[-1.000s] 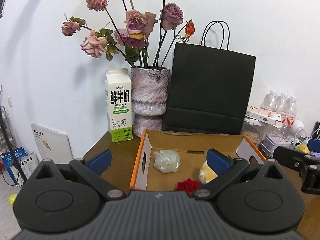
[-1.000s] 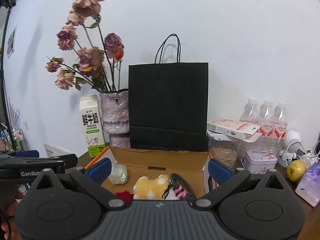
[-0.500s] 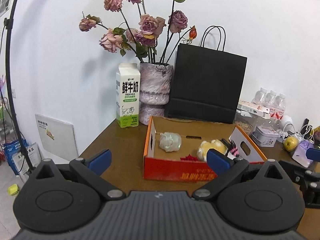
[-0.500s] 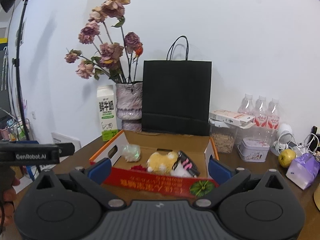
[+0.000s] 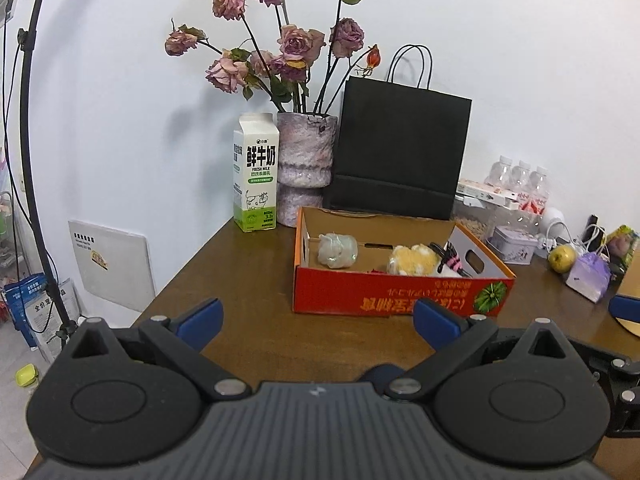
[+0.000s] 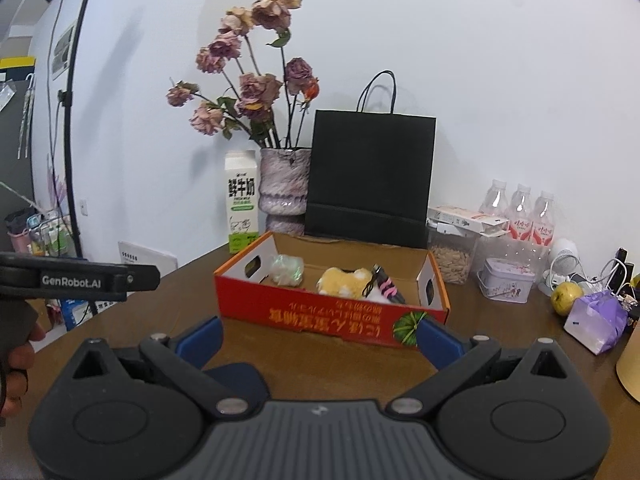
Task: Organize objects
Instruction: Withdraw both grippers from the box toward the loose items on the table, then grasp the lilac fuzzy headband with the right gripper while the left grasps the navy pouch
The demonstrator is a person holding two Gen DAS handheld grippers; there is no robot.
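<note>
**Both grippers held apart and empty in front of the filled box**

The brown table (image 5: 248, 280) carries everything. At the back, against the wall, a black paper bag (image 5: 400, 148) stands upright; to its left is a mottled vase (image 5: 304, 168) of dried roses (image 5: 280, 48), then a milk carton (image 5: 256, 172) just beside the vase.

In front of the bag sits the red cardboard box (image 5: 400, 292), open at the top, its printing upside down. Inside lie a pale wrapped bundle (image 5: 338, 246) at the left, a yellow plush toy (image 5: 414, 260) in the middle, and a black-and-pink item (image 5: 452, 260) touching the plush on the right.

Right of the box: 3 water bottles (image 6: 520, 212), a small tin (image 6: 506, 284), a purple pouch (image 6: 596, 320) and a yellow-green apple (image 6: 566, 298).

The left gripper (image 5: 316, 320) has its blue-padded jaws spread wide, grasping nothing, short of the box. The right gripper (image 6: 318, 334) is likewise released and empty, near the box's front wall.
</note>
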